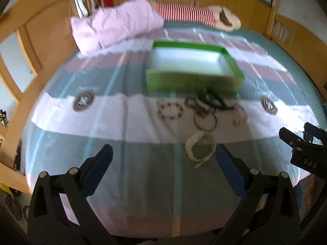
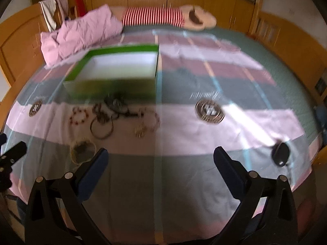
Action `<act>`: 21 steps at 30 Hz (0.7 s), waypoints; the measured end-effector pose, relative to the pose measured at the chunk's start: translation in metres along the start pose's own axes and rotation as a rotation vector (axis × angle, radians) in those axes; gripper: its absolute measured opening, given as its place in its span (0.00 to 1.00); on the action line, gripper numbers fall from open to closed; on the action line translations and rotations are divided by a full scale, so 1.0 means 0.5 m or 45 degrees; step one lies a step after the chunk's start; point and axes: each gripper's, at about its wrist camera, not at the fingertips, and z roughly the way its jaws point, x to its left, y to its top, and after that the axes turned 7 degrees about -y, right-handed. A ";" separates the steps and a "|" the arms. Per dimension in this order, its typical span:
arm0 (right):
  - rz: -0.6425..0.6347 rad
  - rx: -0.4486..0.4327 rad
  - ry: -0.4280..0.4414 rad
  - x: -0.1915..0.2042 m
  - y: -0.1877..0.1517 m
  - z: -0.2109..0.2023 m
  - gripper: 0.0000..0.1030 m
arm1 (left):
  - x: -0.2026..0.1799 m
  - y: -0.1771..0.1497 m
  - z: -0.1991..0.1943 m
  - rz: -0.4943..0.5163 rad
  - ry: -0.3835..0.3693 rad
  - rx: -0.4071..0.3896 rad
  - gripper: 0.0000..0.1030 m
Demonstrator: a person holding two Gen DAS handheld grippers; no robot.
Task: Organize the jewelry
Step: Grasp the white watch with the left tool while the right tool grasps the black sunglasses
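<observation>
A green box (image 1: 192, 81) (image 2: 110, 90) with a white inside stands open on the striped bedspread. In front of it lie several pieces of jewelry: a red bead bracelet (image 1: 170, 111) (image 2: 79, 116), dark bangles (image 1: 205, 119) (image 2: 101, 129), a black tangle (image 1: 212, 100) (image 2: 117, 104), a pale bead bracelet (image 1: 239, 115) (image 2: 148, 122) and a cream bracelet (image 1: 200, 148) (image 2: 82, 151). My left gripper (image 1: 163, 153) is open, just short of the cream bracelet. My right gripper (image 2: 160, 156) is open over bare cloth, right of the jewelry; it also shows at the left wrist view's right edge (image 1: 302, 140).
A pink quilt (image 1: 114, 26) (image 2: 81, 30) and a striped pillow (image 1: 184, 13) (image 2: 153, 16) lie at the head of the bed. A small black round object (image 2: 280, 153) sits on the bedspread at the right. Wooden cabinets surround the bed.
</observation>
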 end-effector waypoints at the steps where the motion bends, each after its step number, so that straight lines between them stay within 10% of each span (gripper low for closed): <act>1: 0.004 0.018 0.010 0.001 -0.003 0.010 0.95 | -0.002 0.000 0.017 -0.004 -0.012 0.026 0.93; 8: 0.038 0.136 0.029 -0.008 0.012 0.101 0.54 | -0.018 0.014 0.131 -0.020 -0.039 0.208 0.76; 21: -0.037 0.267 0.023 0.023 0.101 0.271 0.53 | -0.030 0.037 0.238 -0.002 -0.051 0.357 0.77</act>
